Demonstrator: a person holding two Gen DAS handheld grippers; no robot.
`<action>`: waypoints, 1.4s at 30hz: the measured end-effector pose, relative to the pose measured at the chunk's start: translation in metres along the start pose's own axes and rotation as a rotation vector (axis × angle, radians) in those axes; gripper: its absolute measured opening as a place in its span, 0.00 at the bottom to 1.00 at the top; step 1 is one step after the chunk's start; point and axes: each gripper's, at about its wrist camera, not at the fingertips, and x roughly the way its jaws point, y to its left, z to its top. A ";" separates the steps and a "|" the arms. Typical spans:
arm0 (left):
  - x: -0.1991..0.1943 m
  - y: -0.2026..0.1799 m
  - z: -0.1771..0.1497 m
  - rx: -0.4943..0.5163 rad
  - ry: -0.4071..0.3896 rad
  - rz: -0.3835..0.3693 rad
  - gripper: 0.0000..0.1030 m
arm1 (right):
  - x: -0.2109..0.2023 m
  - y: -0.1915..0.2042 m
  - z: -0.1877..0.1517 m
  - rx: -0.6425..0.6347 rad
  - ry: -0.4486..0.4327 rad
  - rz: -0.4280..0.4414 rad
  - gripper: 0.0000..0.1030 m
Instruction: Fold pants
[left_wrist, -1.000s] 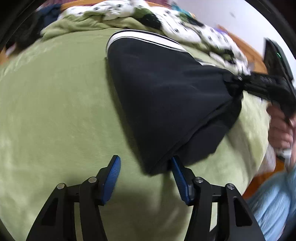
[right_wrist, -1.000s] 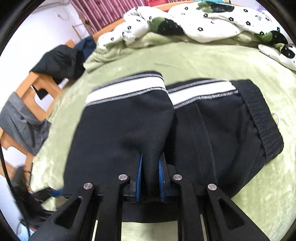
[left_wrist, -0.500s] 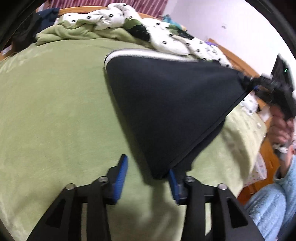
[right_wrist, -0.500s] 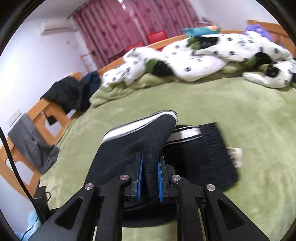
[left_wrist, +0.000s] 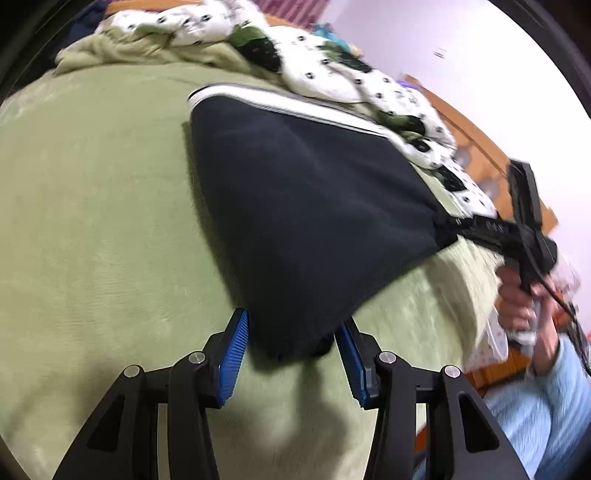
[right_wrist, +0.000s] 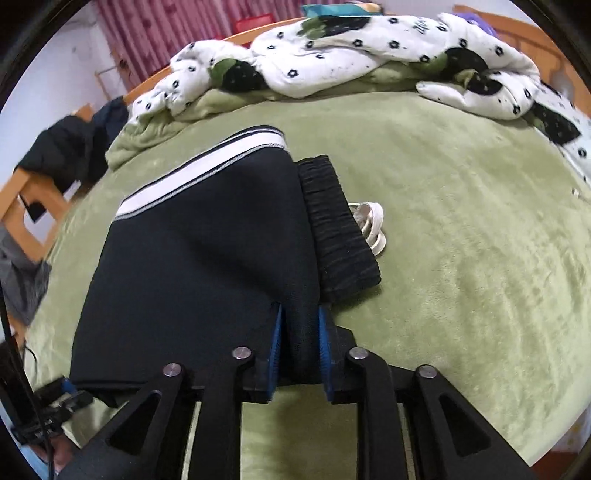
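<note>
The black pants (left_wrist: 310, 221) with white-striped cuffs (right_wrist: 207, 184) lie folded on the green blanket (left_wrist: 92, 221). My right gripper (right_wrist: 298, 339) is shut on a near corner of the pants and holds the top layer lifted; it also shows in the left wrist view (left_wrist: 491, 229), at the right. My left gripper (left_wrist: 293, 350) is open, its blue pads (left_wrist: 232, 350) on either side of the pants' other near corner, not closed on it. The ribbed waistband (right_wrist: 340, 229) and a white drawstring (right_wrist: 373, 221) lie at the right of the fold.
A white spotted duvet (right_wrist: 351, 51) is heaped along the far edge of the bed. A dark jacket (right_wrist: 62, 147) hangs on a wooden chair at the left. The wooden bed frame (left_wrist: 480, 144) runs along the right. The person's hand (left_wrist: 517, 302) holds the right gripper.
My right gripper has carried the lifted pants layer over toward the waistband and lowered it. My left gripper has stayed open at the pants' near corner, which now sits between its pads.
</note>
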 end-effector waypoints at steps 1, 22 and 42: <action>0.009 0.000 0.000 -0.027 0.015 0.017 0.41 | 0.009 0.001 -0.002 0.007 0.026 0.000 0.28; -0.078 0.005 0.005 0.042 -0.095 0.034 0.63 | -0.024 0.021 0.015 -0.086 -0.121 -0.012 0.74; 0.065 0.046 0.104 -0.136 0.044 -0.047 0.40 | 0.081 0.000 0.064 -0.004 0.033 0.063 0.76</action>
